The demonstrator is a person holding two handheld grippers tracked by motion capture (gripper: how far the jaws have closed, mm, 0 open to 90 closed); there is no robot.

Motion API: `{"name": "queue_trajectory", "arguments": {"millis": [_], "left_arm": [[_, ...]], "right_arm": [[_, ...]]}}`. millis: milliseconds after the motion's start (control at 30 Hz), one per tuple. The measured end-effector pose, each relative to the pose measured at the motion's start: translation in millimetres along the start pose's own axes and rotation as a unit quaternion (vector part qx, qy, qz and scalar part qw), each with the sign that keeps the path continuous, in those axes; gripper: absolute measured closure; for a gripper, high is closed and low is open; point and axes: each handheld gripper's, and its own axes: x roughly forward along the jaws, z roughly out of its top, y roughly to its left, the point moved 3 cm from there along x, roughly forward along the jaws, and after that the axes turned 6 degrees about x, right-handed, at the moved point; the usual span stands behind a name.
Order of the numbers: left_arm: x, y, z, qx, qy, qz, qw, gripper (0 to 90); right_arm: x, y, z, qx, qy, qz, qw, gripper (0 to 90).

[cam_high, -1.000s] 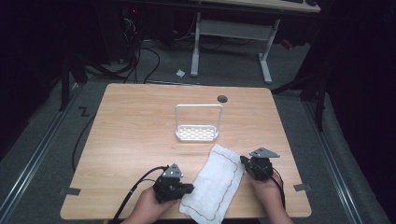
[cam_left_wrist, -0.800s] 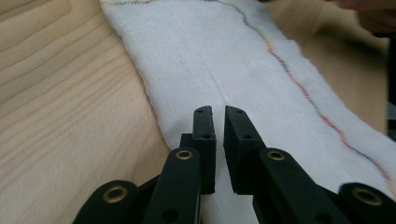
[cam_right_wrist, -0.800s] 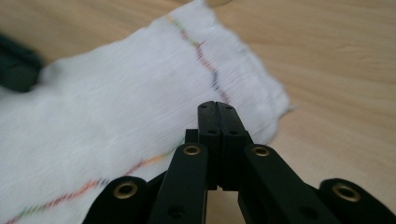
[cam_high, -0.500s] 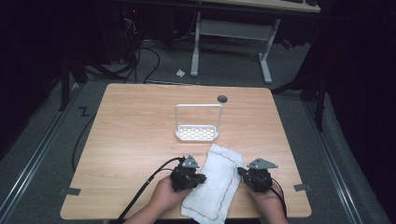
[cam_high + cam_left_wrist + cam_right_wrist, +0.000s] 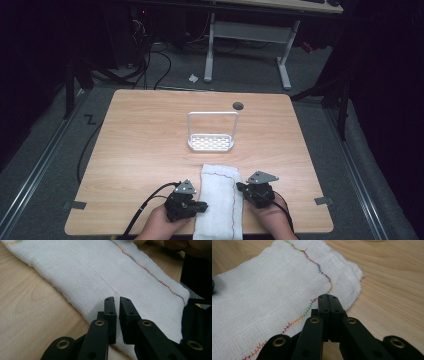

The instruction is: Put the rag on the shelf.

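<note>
A white gauze cloth (image 5: 218, 200) with a coloured stitched line lies lengthwise at the table's near edge, its near end hanging past the rim. My left gripper (image 5: 204, 205) lies at the cloth's left side. Its tips (image 5: 117, 300) rest on the cloth (image 5: 100, 272) with a narrow slit between the jaws and nothing in it. My right gripper (image 5: 240, 187) points at the cloth's right edge. Its jaws (image 5: 328, 297) are shut flat together over the cloth (image 5: 262, 297), right at the stitched line, with no fold visibly pinched.
A white wire rack (image 5: 211, 142) with a perforated base and a tall hoop stands mid-table just beyond the cloth. A round cable hole (image 5: 238, 106) sits near the far edge of the wooden table (image 5: 140, 145). Cables trail from the left gripper off the front left.
The cloth has swung from a diagonal lie to straight lengthwise. My left gripper has moved right onto its left edge, and the right gripper has shifted left to its right edge.
</note>
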Motion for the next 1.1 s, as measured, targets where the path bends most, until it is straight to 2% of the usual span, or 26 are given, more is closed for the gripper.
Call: {"name": "queue_trajectory", "arguments": {"millis": [100,133,233,267,300,333,367,467,533,633,700,767,800,933,967,1033,1067,1100], "left_arm": [[-4.2,-0.4,-3.4,-0.002,0.0,-0.003,1.0,81.8],[-6.9,1.5,-4.1,-0.003,-0.005,-0.002,1.0,79.8],[-14.8,19.2,3.2,-0.029,-0.037,0.021,0.9987,75.8],[-16.4,25.3,6.7,-0.032,-0.045,0.034,0.9979,73.8],[-16.4,25.3,6.7,-0.032,-0.045,0.034,0.9979,71.5],[-17.2,37.8,13.3,-0.045,-0.063,0.063,0.995,67.9],[-15.7,46.0,17.3,-0.057,-0.071,0.077,0.9929,65.4],[-8.8,61.9,25.8,-0.073,-0.081,0.105,0.9884,59.2],[-0.9,68.5,31.6,-0.078,-0.083,0.111,0.9872,56.9],[12.1,74.4,37.5,-0.077,-0.065,0.141,0.9848,54.9],[15.9,78.2,38.2,-0.084,-0.071,0.149,0.9826,56.6],[16.4,79.1,38.6,-0.092,-0.075,0.149,0.9817,59.0],[17.1,79.3,38.1,-0.092,-0.076,0.147,0.982,66.0],[19.5,76.7,37.5,-0.076,-0.073,0.147,0.9835,73.5],[20.1,77.0,37.5,-0.08,-0.073,0.138,0.9845,79.5],[20.2,77.5,37.4,-0.081,-0.073,0.132,0.9853,83.5],[20.2,77.5,37.4,-0.081,-0.073,0.132,0.9853,84.3],[20.2,77.1,37.4,-0.08,-0.073,0.132,0.9854,84.7]], "right_arm": [[0.6,7.0,-0.3,-0.008,0.003,0.005,0.9999,90.0],[1.0,9.1,0.1,-0.019,0.003,0.003,0.9998,90.0],[1.0,7.6,-0.2,-0.014,0.002,0.01,0.9999,90.0],[1.0,7.2,-0.3,-0.014,0.002,0.011,0.9998,90.0],[1.0,7.2,-0.3,-0.014,0.002,0.011,0.9998,90.0],[1.2,7.6,-0.4,-0.016,0.0,0.008,0.9998,90.0],[1.1,7.8,-0.4,-0.017,0.0,0.009,0.9998,90.0],[1.0,7.6,-0.7,-0.017,0.0,0.009,0.9998,90.0],[1.1,7.7,-0.7,-0.018,-0.001,0.009,0.9998,90.0],[0.7,8.4,-0.6,-0.021,-0.001,0.007,0.9998,90.0],[0.1,8.1,0.0,-0.02,-0.006,0.009,0.9997,90.0],[-1.4,7.5,1.3,-0.016,-0.012,0.011,0.9997,90.0],[-3.5,6.3,3.9,-0.011,-0.019,0.011,0.9997,90.0],[-2.5,3.6,7.6,-0.004,-0.023,0.007,0.9997,89.0],[-0.6,0.7,10.9,0.007,-0.026,0.009,0.9996,84.3],[1.7,-1.6,14.6,0.021,-0.03,0.011,0.9993,78.7],[1.7,-1.6,14.6,0.021,-0.03,0.011,0.9993,78.7],[7.1,-3.3,19.4,0.024,-0.024,0.012,0.9994,70.7]]}}
